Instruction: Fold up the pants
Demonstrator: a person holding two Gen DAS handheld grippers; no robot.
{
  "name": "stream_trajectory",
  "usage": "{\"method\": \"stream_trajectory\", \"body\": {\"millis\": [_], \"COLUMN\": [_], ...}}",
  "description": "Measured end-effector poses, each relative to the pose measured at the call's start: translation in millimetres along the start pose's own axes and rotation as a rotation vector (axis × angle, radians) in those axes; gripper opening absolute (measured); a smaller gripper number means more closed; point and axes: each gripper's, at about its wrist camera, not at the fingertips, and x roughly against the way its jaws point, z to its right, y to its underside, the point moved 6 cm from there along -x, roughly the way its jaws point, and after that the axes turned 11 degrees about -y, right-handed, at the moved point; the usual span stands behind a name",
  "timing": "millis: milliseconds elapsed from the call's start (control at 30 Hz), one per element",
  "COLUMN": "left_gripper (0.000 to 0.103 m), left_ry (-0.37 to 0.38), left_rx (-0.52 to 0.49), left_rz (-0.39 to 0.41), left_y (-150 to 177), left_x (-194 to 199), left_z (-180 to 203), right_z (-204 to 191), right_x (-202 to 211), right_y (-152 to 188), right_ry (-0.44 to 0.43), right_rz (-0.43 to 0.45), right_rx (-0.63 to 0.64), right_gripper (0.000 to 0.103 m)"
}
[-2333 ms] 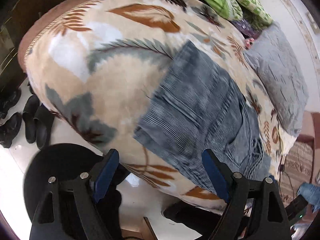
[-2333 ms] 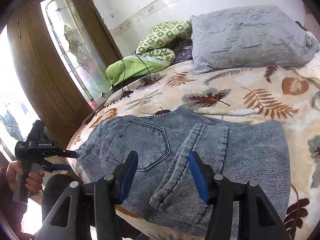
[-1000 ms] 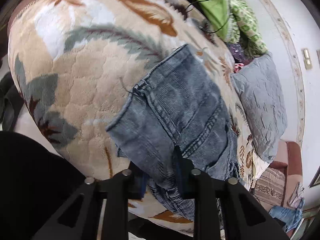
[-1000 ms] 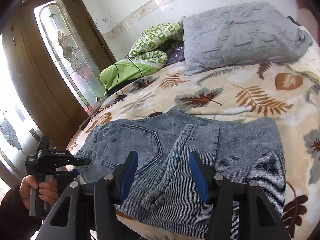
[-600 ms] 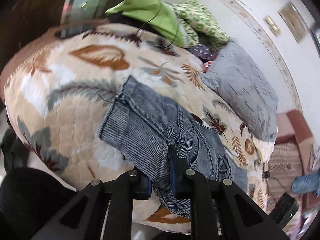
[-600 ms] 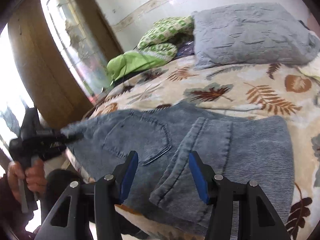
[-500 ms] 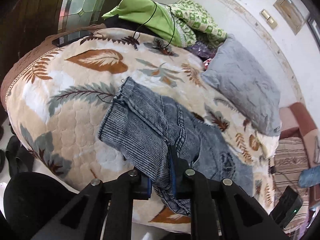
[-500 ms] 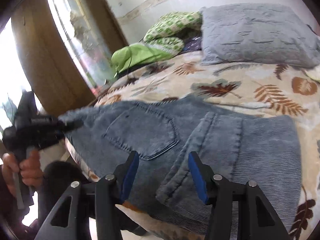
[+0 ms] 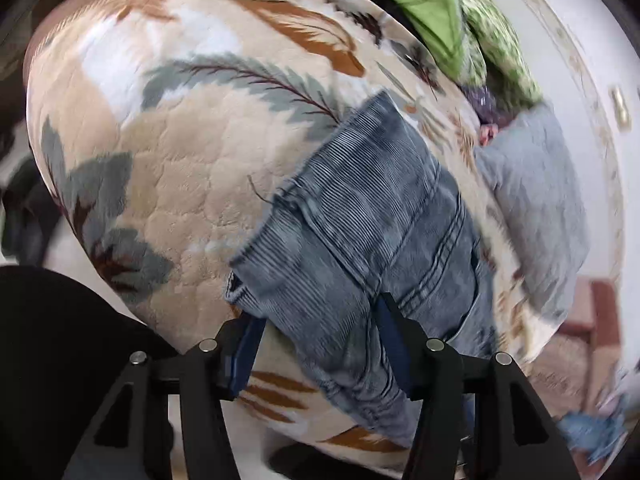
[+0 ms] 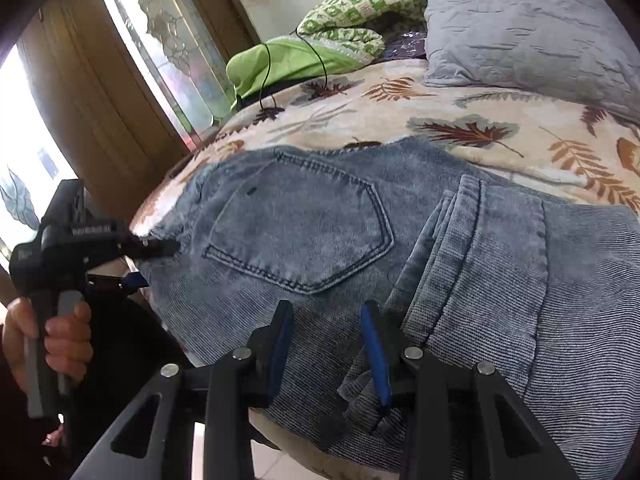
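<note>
On the left, the waistband end of the jeans [image 9: 372, 216] is seen hanging off the near edge of the leaf-print blanket [image 9: 168, 152], and the left gripper [image 9: 316, 344] is placed right at it: its blue pads are spread, with a loose width of denim lying between them, so nothing is clamped there. In the right wrist view that same gripper [image 10: 156, 260] is picked out at the far left corner of the waistband, one finger over the cloth and one under.

Across the middle, the long axis of the jeans is laid left to right along the bed's front edge, back pocket [image 10: 296, 228] facing up, a folded-over leg [image 10: 472, 264] lying on top toward the right.

On the right, the right gripper [image 10: 328, 348] is held at the near edge, just left of the doubled hem, its jaws apart and empty. The grey pillow [image 10: 528, 28] and green bedding [image 10: 296, 60] are left well apart at the back.

The left hand is judged nearer the waistband, the right nearer the folded leg; a fold across the long axis would likely be led from the left.
</note>
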Motion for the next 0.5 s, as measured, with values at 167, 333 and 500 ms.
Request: {"method": "stream_trajectory", "body": {"millis": [167,333,500], "left_gripper": [0.049,0.019,0.016], "left_ry": [0.053,0.073,0.057], "left_rx": [0.036,-0.027,-0.129], "left_rz": [0.008,0.037,0.117], "left_y": [-8,-12,-10], "left_x": [0,3,19], "left_z": [-1,14,31], "right_z": [0,0,-1], "right_x": [-3,-4,5], "right_y": [3,2,-11], "right_ry": [0.011,0.008,0.006], "right_rz": [-0.003,0.004,0.065], "right_rx": [0.011,0.011,0.003], "right_gripper": [0.038,0.038,0.038]}}
